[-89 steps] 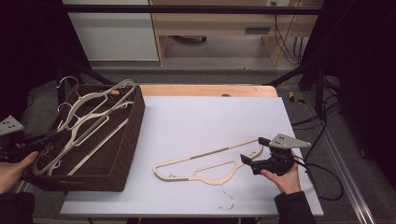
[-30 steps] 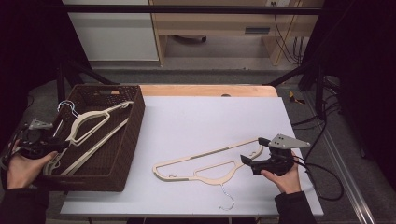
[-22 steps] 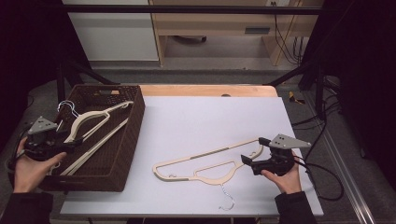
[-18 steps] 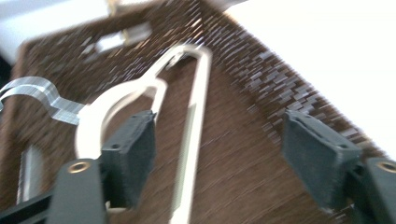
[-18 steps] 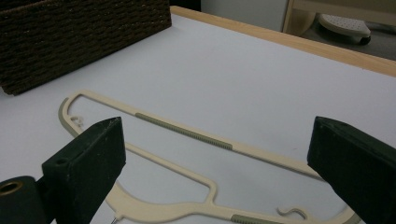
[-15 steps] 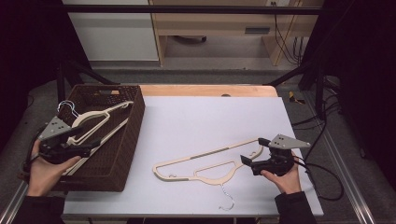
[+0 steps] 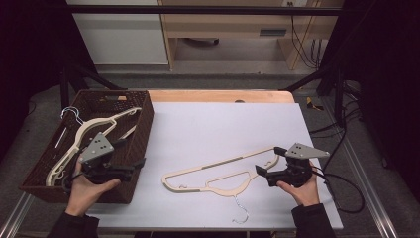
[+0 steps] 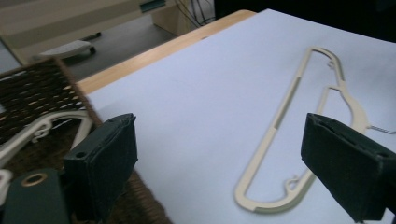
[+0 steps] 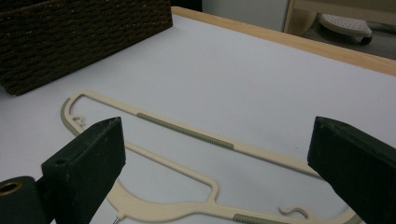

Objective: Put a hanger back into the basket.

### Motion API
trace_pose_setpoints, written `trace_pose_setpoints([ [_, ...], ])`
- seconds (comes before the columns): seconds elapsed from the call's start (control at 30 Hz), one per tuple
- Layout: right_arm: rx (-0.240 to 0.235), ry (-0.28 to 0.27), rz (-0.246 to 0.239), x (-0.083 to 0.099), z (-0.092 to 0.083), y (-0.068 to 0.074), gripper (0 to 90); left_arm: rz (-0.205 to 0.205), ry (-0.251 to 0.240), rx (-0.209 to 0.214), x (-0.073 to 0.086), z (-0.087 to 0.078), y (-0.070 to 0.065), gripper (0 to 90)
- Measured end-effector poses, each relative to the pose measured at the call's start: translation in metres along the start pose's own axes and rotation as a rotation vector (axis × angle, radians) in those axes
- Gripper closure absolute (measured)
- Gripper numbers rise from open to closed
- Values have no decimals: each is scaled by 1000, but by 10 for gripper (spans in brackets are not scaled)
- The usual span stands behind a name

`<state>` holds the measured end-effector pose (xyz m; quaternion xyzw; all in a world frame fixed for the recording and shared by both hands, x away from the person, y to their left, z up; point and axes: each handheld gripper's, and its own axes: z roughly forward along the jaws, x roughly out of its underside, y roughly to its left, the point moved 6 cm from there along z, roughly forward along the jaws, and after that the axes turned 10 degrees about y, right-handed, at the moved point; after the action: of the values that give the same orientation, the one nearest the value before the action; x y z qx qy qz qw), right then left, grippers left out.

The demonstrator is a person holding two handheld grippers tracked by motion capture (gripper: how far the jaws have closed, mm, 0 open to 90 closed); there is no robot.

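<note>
A cream plastic hanger (image 7: 218,171) with a metal hook (image 7: 241,211) lies flat on the white table (image 7: 223,124), right of centre. My right gripper (image 7: 269,159) sits at the hanger's right end, open, with its jaws on either side of that end and nothing held. In the right gripper view the hanger (image 9: 187,131) lies below the open gripper (image 9: 217,135). My left gripper (image 7: 131,152) hovers open over the front right corner of the brown wicker basket (image 7: 47,171). In the left gripper view the open gripper (image 8: 219,140) faces the hanger (image 8: 289,116).
Cream hangers (image 7: 99,124) and a wire hook (image 7: 72,113) lie inside the basket. A wooden strip (image 7: 218,95) runs along the table's far edge. Cables (image 7: 341,183) trail off the table's right side. Behind the table stand a desk and dark frame legs.
My left gripper has come from beyond the basket's left side, across it to its front right corner, and now points at the table. The right gripper and the hanger stay put.
</note>
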<state>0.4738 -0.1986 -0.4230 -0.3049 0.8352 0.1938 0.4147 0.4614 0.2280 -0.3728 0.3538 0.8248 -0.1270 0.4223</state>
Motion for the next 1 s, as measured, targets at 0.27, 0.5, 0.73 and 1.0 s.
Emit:
trace_pose_setpoints([
  [0.27,-9,-2,2,0,0,1,44,74,29,78,-6,26,-42,105],
  [0.5,-8,5,-10,1,0,1,42,130,79,140,-5,53,-71,120],
  [0.73,-12,14,-15,2,1,3,42,203,165,196,4,83,-94,180],
  [1.0,-26,27,-31,3,3,6,51,270,268,259,11,109,-111,259],
])
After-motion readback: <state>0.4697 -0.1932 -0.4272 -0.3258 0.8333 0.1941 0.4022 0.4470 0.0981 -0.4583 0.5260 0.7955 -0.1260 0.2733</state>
